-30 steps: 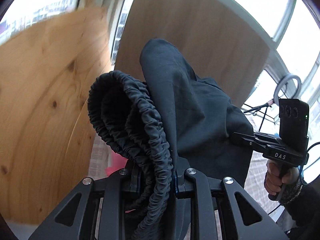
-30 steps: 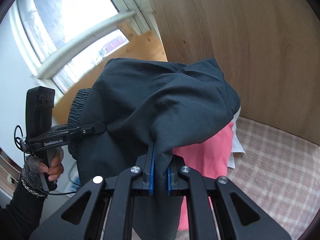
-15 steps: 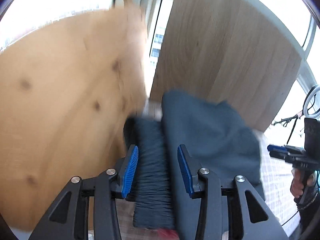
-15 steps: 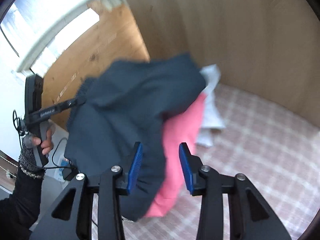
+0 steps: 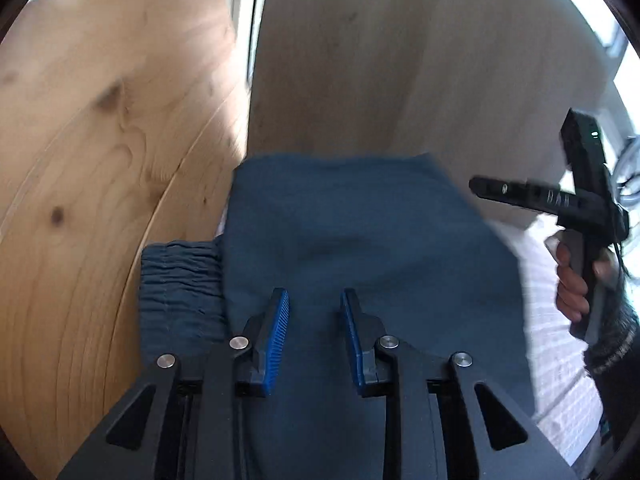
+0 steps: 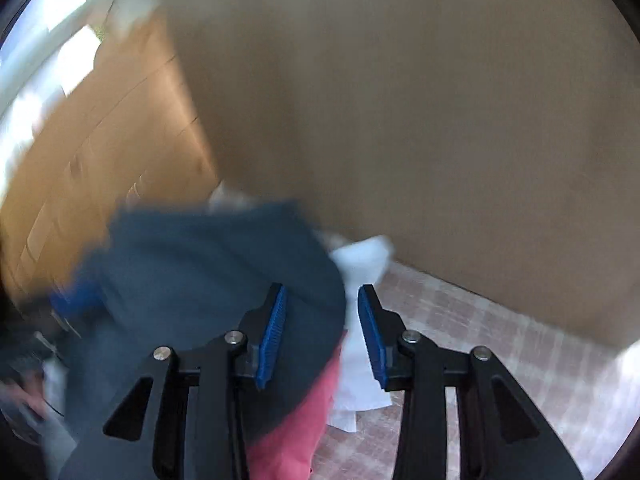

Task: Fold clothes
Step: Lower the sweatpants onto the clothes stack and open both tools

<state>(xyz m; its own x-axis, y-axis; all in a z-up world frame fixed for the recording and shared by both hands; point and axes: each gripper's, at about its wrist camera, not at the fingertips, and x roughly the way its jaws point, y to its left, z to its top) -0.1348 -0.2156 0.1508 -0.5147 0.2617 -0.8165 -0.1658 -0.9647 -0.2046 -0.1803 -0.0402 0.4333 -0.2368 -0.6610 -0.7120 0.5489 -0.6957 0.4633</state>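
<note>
A dark blue garment (image 5: pixel 360 248) with an elastic waistband (image 5: pixel 180 284) lies folded in the corner by the wooden panels. My left gripper (image 5: pixel 314 312) is open just above it, holding nothing. In the right wrist view the same garment (image 6: pixel 208 276) lies on top of a pink garment (image 6: pixel 296 420) and white cloth (image 6: pixel 360 344). My right gripper (image 6: pixel 320 320) is open and empty over their edge. It also shows in the left wrist view (image 5: pixel 476 184), off to the right of the garment.
A knotty pine panel (image 5: pixel 100 160) stands at the left and a pale wood panel (image 5: pixel 400 60) behind the pile. The surface is a pink checked cloth (image 6: pixel 480 344). Windows are at the far edges.
Both grippers opened and let go of the dark garment, which dropped from held-up onto the pile. Both grippers have since drawn back a little.
</note>
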